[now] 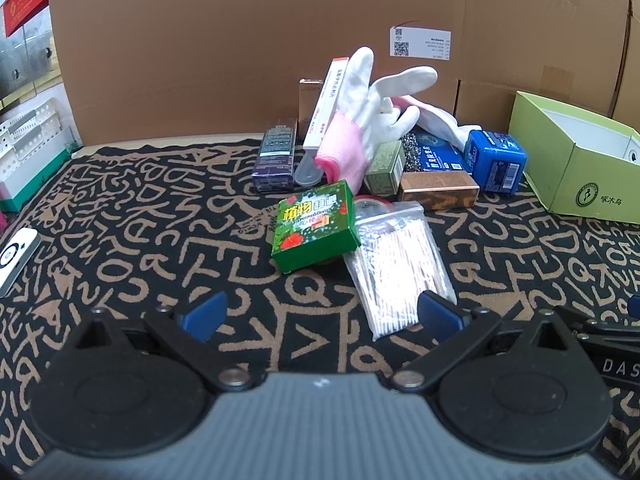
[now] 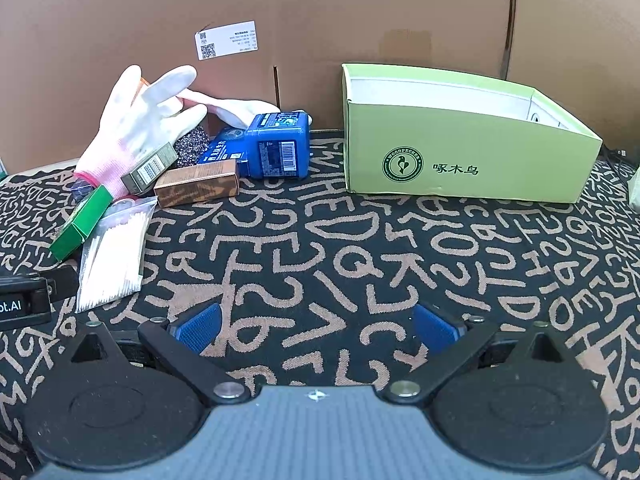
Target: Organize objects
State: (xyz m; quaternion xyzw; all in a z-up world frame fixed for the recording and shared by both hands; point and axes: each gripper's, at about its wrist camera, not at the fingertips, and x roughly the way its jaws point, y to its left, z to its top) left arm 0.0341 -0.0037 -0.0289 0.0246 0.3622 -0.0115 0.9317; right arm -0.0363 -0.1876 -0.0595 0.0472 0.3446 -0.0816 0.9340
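A pile of small items lies on the patterned cloth: a green box, a bag of cotton swabs, a copper box, a blue box, an olive box, a purple box and white gloves. An open light-green box stands to the right of the pile. My left gripper is open and empty, just short of the swab bag. My right gripper is open and empty over bare cloth in front of the light-green box.
A cardboard wall runs along the back. A white device lies at the far left and white-green racks stand beyond it. The left gripper's body shows at the right view's left edge.
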